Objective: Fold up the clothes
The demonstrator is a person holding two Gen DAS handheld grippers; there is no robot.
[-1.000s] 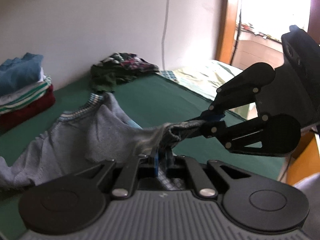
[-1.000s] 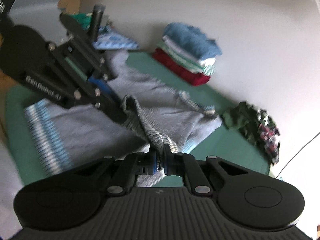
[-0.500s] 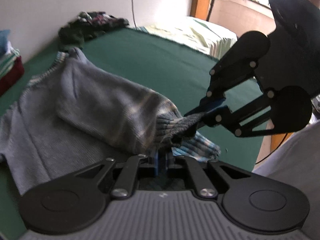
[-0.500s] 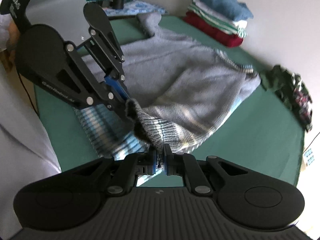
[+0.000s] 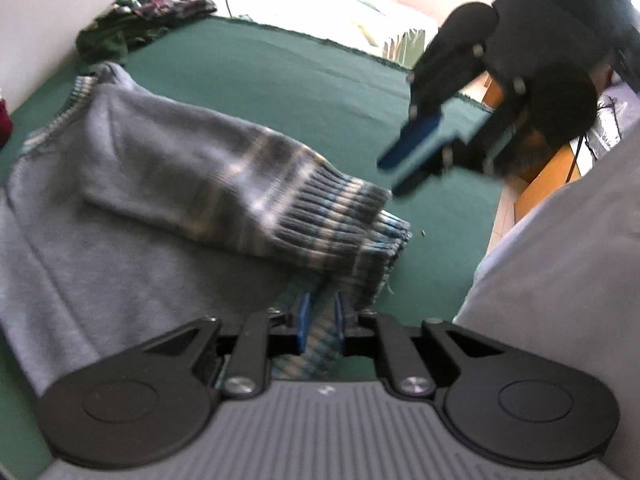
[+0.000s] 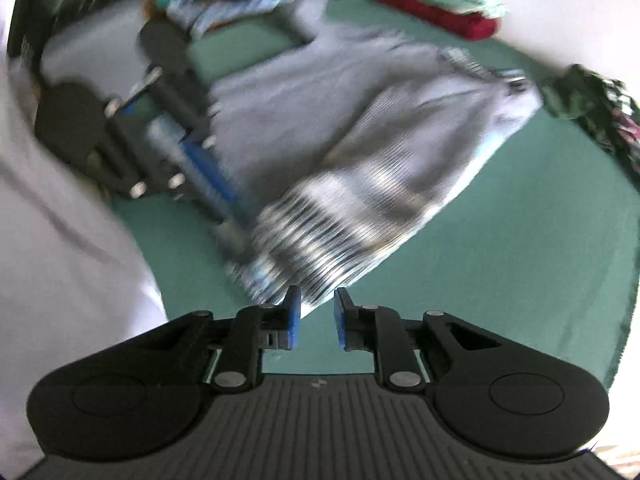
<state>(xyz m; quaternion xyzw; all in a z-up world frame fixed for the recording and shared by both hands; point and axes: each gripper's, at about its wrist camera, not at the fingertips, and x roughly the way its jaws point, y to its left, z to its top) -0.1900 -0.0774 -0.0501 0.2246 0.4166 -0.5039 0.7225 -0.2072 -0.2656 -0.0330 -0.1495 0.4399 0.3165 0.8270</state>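
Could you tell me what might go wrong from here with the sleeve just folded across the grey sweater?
1. The left hand-held gripper is open right over the striped hem; pulling back could snag the knit and drag the fold askew.
2. The sleeve lies diagonally, its cuff overhanging the sweater's edge, so the next fold may come out lopsided.
3. The right hand-held gripper is open, near the cuff, and blurred; a careless pass could flick it.

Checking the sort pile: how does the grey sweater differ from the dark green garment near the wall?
The grey sweater lies spread flat, one sleeve folded across it; the dark green garment is a crumpled heap. The sweater has striped cuffs; the heap shows a mixed print. Both rest on the green cover.
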